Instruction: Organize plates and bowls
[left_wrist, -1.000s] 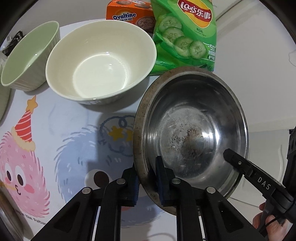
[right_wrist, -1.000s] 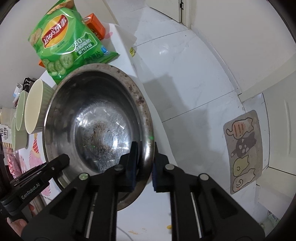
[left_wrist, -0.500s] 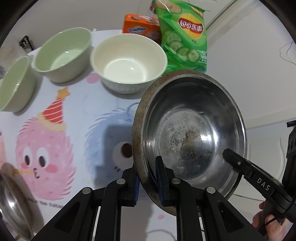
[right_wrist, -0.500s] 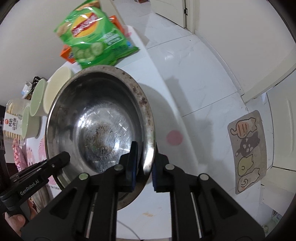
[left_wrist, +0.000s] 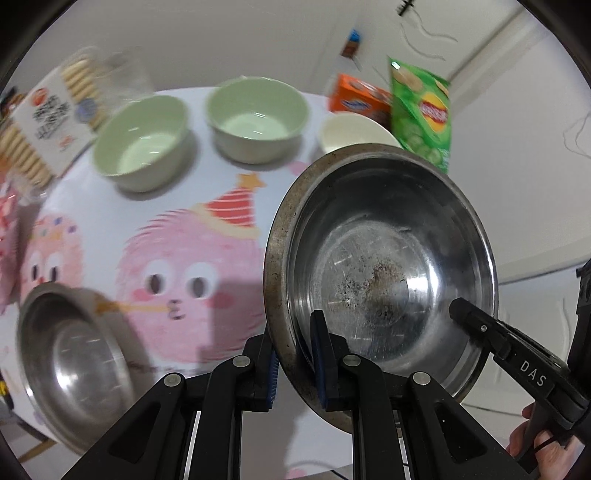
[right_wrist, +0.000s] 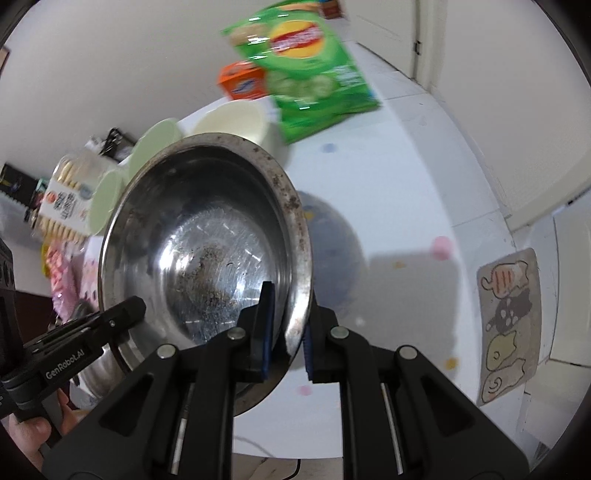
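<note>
Right now the surface (left_wrist: 110, 236), with its pink cartoon cloth, fills the left of the left wrist view. Over it, centre right of the frame, the big stained steel bowl (left_wrist: 380, 280) hangs clear of the cloth. The left gripper (left_wrist: 293, 363) is clamped on its near rim at lower centre; the right gripper (right_wrist: 286, 334) pinches the opposite rim. A second steel bowl (left_wrist: 74, 365) sits lower left. Two green bowls (left_wrist: 142, 142) and a cream bowl (left_wrist: 351, 133) line the top, beside a green chip bag (left_wrist: 424, 114).

Bright, even light — motion-blurred, fisheye-warped edges
</note>
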